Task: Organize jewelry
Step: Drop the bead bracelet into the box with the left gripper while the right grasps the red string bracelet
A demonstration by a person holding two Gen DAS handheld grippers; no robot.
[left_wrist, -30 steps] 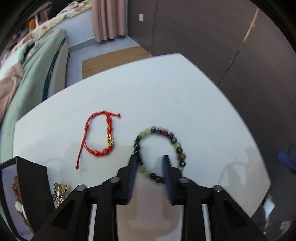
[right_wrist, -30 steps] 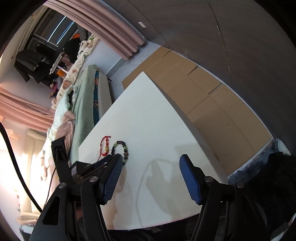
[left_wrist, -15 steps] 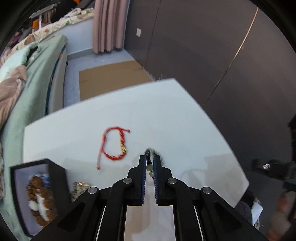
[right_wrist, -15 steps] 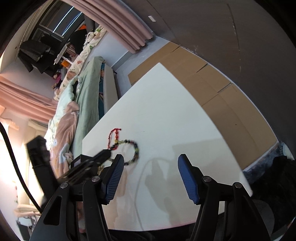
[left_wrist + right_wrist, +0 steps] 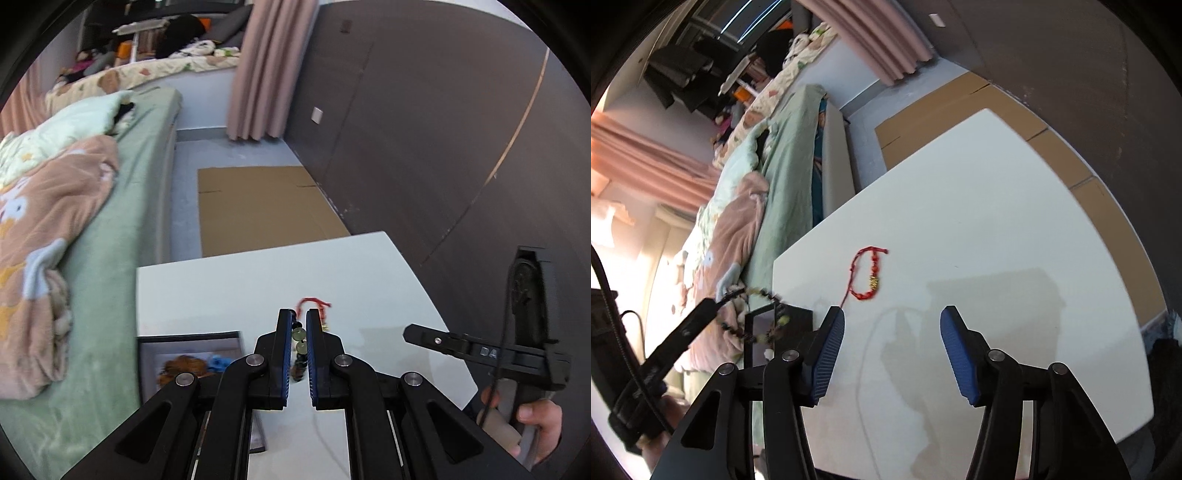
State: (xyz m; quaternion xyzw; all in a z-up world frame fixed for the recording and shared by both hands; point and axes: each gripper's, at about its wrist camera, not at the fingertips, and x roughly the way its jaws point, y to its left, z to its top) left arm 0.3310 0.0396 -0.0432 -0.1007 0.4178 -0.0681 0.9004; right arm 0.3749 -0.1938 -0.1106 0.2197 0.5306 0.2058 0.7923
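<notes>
My left gripper (image 5: 298,317) is shut on the beaded bracelet (image 5: 298,338) of green and dark beads and holds it lifted above the white table (image 5: 229,295). In the right wrist view the bracelet (image 5: 764,314) dangles from the left gripper's tip over the open black jewelry box (image 5: 790,317). The box (image 5: 192,362) lies at the table's left edge with pieces inside. A red cord bracelet (image 5: 868,275) with a gold charm lies on the table; it shows partly behind the left fingers (image 5: 314,302). My right gripper (image 5: 892,332) is open and empty above the table.
A bed with green and peach bedding (image 5: 74,206) runs along the table's left side. Flat cardboard (image 5: 258,206) lies on the floor beyond the table. A dark wall (image 5: 424,129) stands to the right.
My left gripper closed on the beaded bracelet, lifted it off the table and carried it left toward the jewelry box. The right gripper stayed open and shifted slightly.
</notes>
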